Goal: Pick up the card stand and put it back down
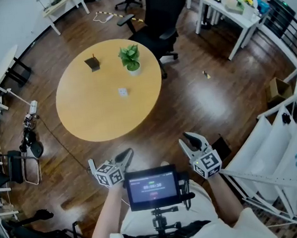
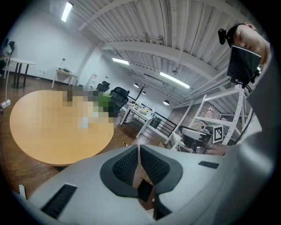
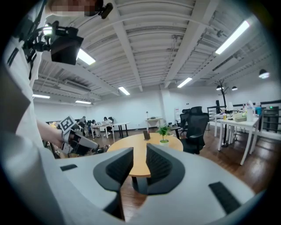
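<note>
The card stand point(image 1: 92, 63) is a small dark upright piece at the far left of the round wooden table point(image 1: 92, 114); the right gripper view shows the stand point(image 3: 146, 135) far off beside a potted plant point(image 3: 163, 132). Both grippers are held close to the person's body, well short of the table. My left gripper point(image 1: 125, 158) has its pads together with nothing between them point(image 2: 138, 147). My right gripper point(image 1: 189, 140) stands open, a clear empty gap between its pads point(image 3: 139, 151).
On the table are a potted plant point(image 1: 130, 58) and a small white object point(image 1: 123, 92). A black office chair point(image 1: 160, 13) stands behind it, white desks point(image 1: 229, 8) at the back right, a white rack point(image 1: 279, 143) to the right, and stands and gear point(image 1: 27, 151) on the left.
</note>
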